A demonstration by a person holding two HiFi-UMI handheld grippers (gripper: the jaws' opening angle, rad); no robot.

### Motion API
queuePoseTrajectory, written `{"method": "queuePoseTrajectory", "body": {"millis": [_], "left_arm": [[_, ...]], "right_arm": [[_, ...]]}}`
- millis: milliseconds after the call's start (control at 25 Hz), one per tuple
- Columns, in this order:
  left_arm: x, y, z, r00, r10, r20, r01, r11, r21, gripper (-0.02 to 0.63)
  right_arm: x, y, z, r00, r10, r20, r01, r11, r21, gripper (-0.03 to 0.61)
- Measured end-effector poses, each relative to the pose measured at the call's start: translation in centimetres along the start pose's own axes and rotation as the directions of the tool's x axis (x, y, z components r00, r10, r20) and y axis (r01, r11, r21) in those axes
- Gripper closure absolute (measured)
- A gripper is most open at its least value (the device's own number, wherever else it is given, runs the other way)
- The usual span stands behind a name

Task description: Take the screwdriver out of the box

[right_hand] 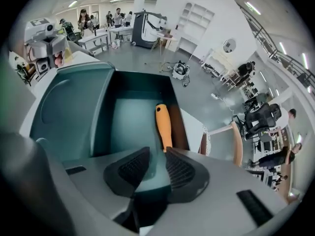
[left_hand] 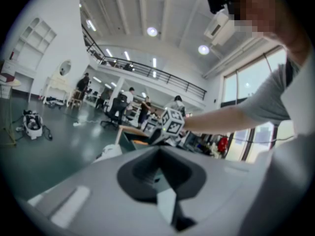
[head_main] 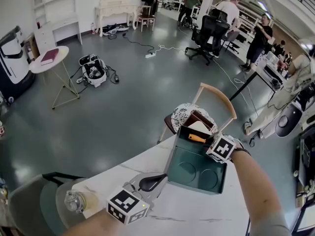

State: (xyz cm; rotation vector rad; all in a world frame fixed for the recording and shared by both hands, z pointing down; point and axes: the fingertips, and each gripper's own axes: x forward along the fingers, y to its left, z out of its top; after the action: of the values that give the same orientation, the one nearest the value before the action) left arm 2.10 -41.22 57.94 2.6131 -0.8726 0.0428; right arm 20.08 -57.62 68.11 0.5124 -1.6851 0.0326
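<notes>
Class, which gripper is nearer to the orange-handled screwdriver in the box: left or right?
Right. The right gripper hangs over the open box, jaws apart just above the screwdriver; the left gripper is over the table, outside the box.

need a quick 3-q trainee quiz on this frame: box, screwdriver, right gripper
1. Fill in: the screwdriver lying in the box has a handle coloured ___.
2. Pick one. The right gripper is: A) clamped on the handle; B) over the box, jaws apart, gripping nothing; C) shut and empty.
3. True or false: the screwdriver is already out of the box.

Key: 1 orange; 2 B; 3 false.
</notes>
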Motion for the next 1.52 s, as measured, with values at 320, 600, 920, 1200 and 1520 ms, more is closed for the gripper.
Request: {"method": "queuePoseTrajectory", "body": {"millis": [320, 600, 920, 1200, 1520], "left_arm": [[-0.4, 0.3, -0.5, 1.0, 0.004, -0.004, -0.004, 1.0, -0.003, 0.611], [-0.4, 0.6, -1.1, 1.0, 0.003, -0.006, -0.003, 1.0, -0.012, 0.611], [-0.3, 0.7, -1.1, 1.0, 0.002, -0.004, -0.002, 1.0, -0.017, 0.611], [-0.2, 0.7, -1.1, 1.0, 0.001, 0.001, -0.001, 1.0, -0.024, 0.61], [0.2, 0.2, -1.4, 1.0, -0.009, -0.003, 0.009, 0.999, -0.034, 0.611]], "right_arm": [[1.1, -0.8, 0.6, 0.996, -0.089, -0.013, 0.087, 0.992, -0.091, 0.456], [2.2, -0.8, 0.1, 0.992, -0.105, -0.065, 0.097, 0.988, -0.118, 0.451], [0.8, 0.2, 0.1, 0.993, 0.09, -0.078, -0.093, 0.995, -0.032, 0.525], [2.0, 1.8, 1.1, 0.99, 0.135, -0.051, -0.141, 0.978, -0.153, 0.364], [2.0, 1.0, 1.1, 0.986, 0.162, -0.03, -0.163, 0.985, -0.053, 0.506]]}}
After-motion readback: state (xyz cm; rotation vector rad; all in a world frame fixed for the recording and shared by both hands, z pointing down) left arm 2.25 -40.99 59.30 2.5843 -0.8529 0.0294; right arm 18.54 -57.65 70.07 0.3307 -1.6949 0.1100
